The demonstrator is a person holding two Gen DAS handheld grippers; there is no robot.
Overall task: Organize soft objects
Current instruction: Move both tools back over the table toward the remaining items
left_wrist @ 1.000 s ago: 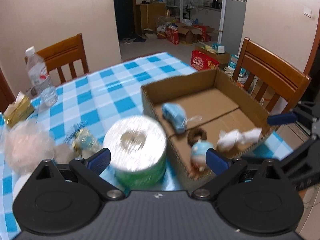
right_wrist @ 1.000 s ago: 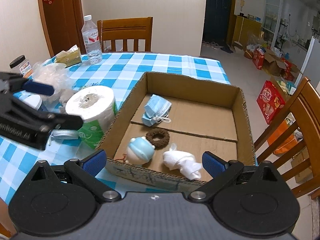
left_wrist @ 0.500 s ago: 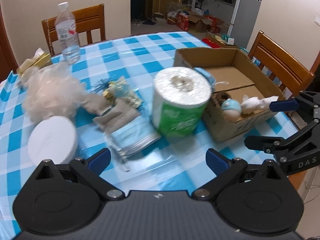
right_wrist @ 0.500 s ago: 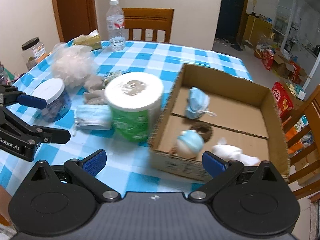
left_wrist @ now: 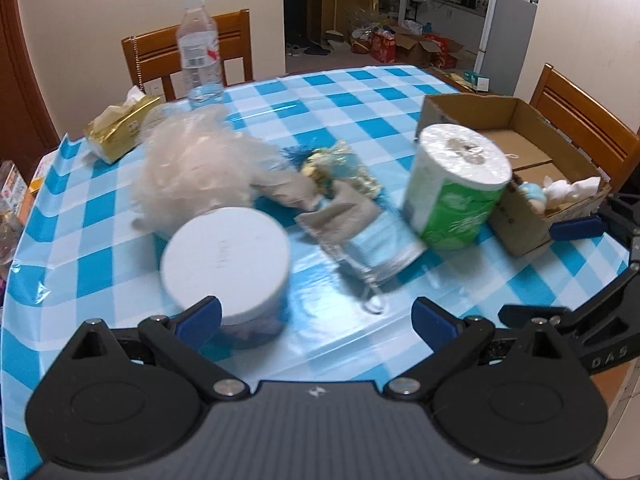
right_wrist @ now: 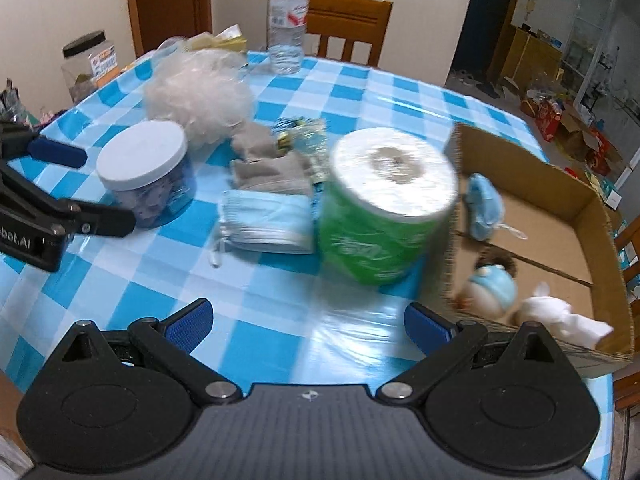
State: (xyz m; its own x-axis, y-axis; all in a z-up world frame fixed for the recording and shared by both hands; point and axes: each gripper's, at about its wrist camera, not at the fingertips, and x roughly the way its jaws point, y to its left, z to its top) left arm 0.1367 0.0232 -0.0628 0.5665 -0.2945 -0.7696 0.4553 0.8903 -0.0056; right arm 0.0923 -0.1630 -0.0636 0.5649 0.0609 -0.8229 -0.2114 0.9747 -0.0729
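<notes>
A cardboard box (right_wrist: 592,216) at the right holds a crumpled blue mask (right_wrist: 486,210), a brown ring, a blue-capped plush (right_wrist: 492,290) and a white cloth (right_wrist: 560,314). On the checked tablecloth lie a stack of blue face masks (right_wrist: 266,216), grey cloth (right_wrist: 272,170), a white mesh pouf (right_wrist: 200,96) and a small gold-blue pouch (left_wrist: 340,168). A paper roll in green wrap (right_wrist: 386,204) stands beside the box. My left gripper (left_wrist: 316,316) is open and empty near the white-lidded jar (left_wrist: 226,264). My right gripper (right_wrist: 306,320) is open and empty, short of the masks and roll.
A water bottle (left_wrist: 199,48) and a gold tissue pack (left_wrist: 120,128) sit at the table's far side by a wooden chair (left_wrist: 188,56). A black-lidded jar (right_wrist: 90,62) stands at the far left edge. Another chair (left_wrist: 580,120) is behind the box.
Both grippers have swung left and pulled back from the box toward the loose items in the middle of the table. Both stayed open and empty.
</notes>
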